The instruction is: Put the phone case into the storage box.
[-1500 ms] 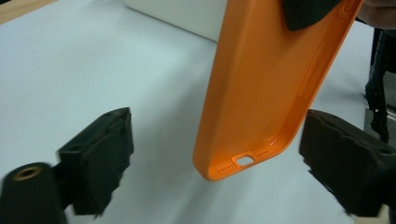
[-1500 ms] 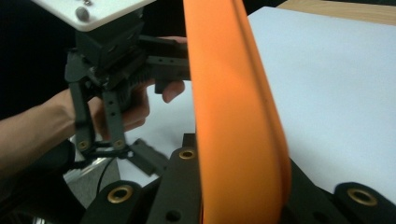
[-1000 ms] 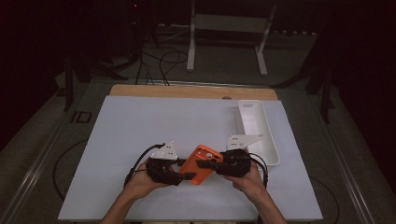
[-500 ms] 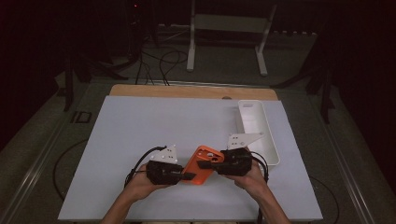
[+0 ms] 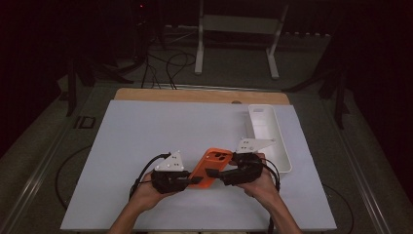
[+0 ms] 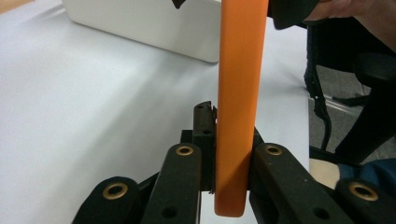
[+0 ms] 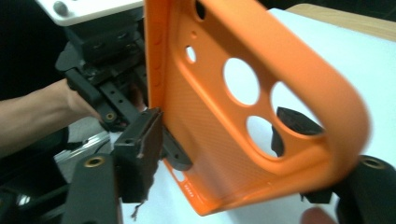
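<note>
We see the left gripper (image 6: pixel 219 154) clamped on a smooth orange phone case (image 5: pixel 208 166). The right gripper (image 7: pixel 224 154), jaws just opening, seems off it. Matte white table (image 5: pixel 146 131), dark room.

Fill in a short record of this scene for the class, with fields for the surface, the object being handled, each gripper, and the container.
surface: white table sheet
object handled: orange phone case, empty, camera holes visible, held off the sheet between the two grippers
left gripper: shut on the edge of the phone case
right gripper: jaws have just been opening; the case is between them, pads no longer pressing
container: white tray, at the right side of the sheet, beyond the right gripper
</note>
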A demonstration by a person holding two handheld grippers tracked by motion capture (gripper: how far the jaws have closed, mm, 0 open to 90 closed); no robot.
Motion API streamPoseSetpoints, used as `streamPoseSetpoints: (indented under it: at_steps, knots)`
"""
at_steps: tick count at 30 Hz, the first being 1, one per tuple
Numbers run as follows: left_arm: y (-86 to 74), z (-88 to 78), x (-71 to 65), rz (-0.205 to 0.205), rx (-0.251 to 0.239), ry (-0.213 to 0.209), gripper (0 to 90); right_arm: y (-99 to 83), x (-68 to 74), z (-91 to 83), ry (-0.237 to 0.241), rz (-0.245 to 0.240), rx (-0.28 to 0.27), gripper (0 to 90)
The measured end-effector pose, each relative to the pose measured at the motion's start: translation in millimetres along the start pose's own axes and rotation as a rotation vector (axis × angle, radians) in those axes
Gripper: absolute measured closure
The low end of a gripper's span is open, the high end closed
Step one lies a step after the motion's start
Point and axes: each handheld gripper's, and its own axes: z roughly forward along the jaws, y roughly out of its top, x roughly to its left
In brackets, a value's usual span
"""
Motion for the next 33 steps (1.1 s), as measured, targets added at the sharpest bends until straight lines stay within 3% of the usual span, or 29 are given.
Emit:
streamPoseSetpoints:
  at_steps: [4, 9, 33]
  knots:
    - [0.1, -0.1, -1.5, 0.005, 0.005, 0.022, 85.1, -0.2, -0.1, -2.1, -0.049, 0.01, -0.013, 22.5]
    - [0.2, -0.6, -1.5, 0.002, 0.002, 0.049, 85.1, -0.9, 0.5, -5.4, -0.09, 0.018, -0.029, 19.5]
    - [2.5, -1.6, -4.9, -0.02, -0.023, 0.21, 85.1, -3.9, 4.4, -15.6, -0.182, 0.037, -0.089, 15.0]
